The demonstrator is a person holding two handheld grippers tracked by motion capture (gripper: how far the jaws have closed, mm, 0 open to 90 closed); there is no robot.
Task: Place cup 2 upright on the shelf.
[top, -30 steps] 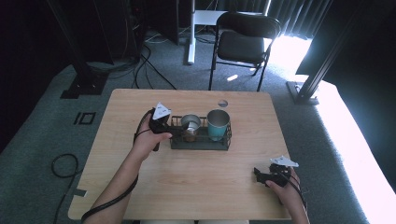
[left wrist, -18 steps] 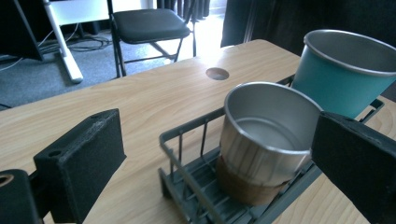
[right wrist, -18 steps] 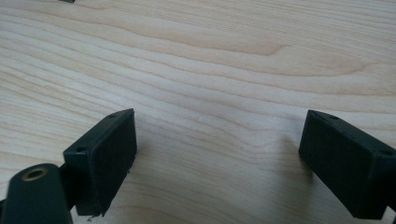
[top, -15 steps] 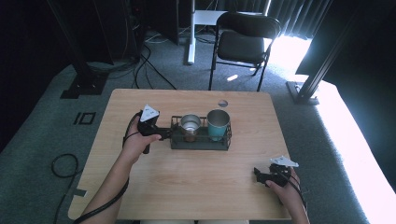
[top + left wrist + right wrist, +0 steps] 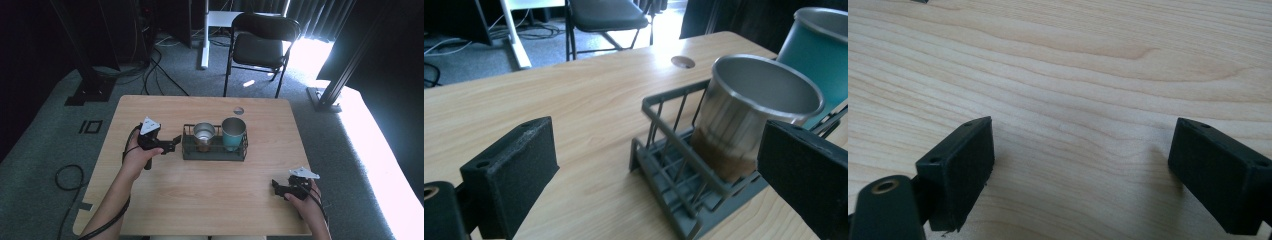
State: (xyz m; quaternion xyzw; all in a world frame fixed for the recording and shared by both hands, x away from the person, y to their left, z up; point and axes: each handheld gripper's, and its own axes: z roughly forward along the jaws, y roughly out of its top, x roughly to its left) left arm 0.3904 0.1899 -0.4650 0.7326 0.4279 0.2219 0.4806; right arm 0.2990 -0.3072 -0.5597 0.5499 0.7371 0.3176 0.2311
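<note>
A grey wire rack (image 5: pixel 215 156) stands at the middle of the wooden table. In it a steel cup (image 5: pixel 204 134) sits upright on the left and a teal cup (image 5: pixel 233 133) on the right. My left gripper (image 5: pixel 175 144) hovers just left of the rack, pointing at it, open and holding nothing. In the left gripper view the rack (image 5: pixel 659 150) and the steel cup (image 5: pixel 749 110) lie ahead between the wide jaws, with the teal cup (image 5: pixel 819 45) behind. My right gripper (image 5: pixel 275 186) rests near the front right corner, open over bare wood (image 5: pixel 1083 175).
The table (image 5: pixel 210 200) has a round cable hole (image 5: pixel 238 110) near its far edge. A black folding chair (image 5: pixel 260 45) stands beyond the table. Cables lie on the floor at the left, and dark stand posts rise at both far sides.
My left gripper has drawn back to the left, away from the rack's left end, and sunk a little. The cups, the rack and my right gripper have stayed put.
</note>
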